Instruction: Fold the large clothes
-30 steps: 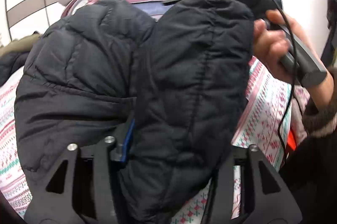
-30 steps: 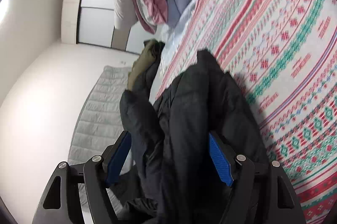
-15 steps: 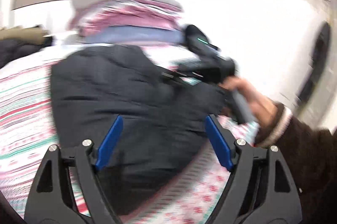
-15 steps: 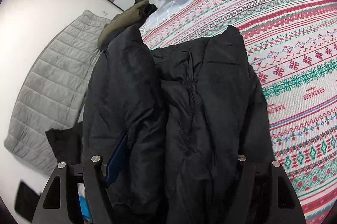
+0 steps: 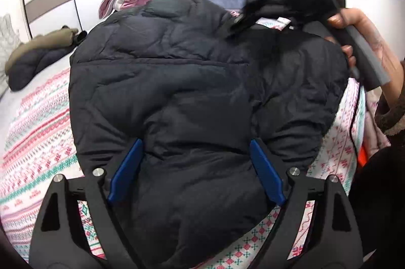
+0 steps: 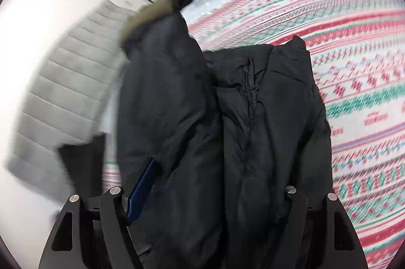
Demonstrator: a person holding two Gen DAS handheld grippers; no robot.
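Black puffer jacket (image 5: 192, 97) hides right hand-held gripper (image 6: 210, 195) pads, grip unclear; left hand-held gripper (image 5: 195, 167) spread wide.

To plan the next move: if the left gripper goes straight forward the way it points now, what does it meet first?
Probably the black puffer jacket: it bulges between the open fingers of the left gripper, filling the path ahead.

Black puffer jacket (image 6: 253, 130) bunched between right hand-held gripper (image 6: 207, 195) fingers, over patterned bedspread (image 6: 354, 66)
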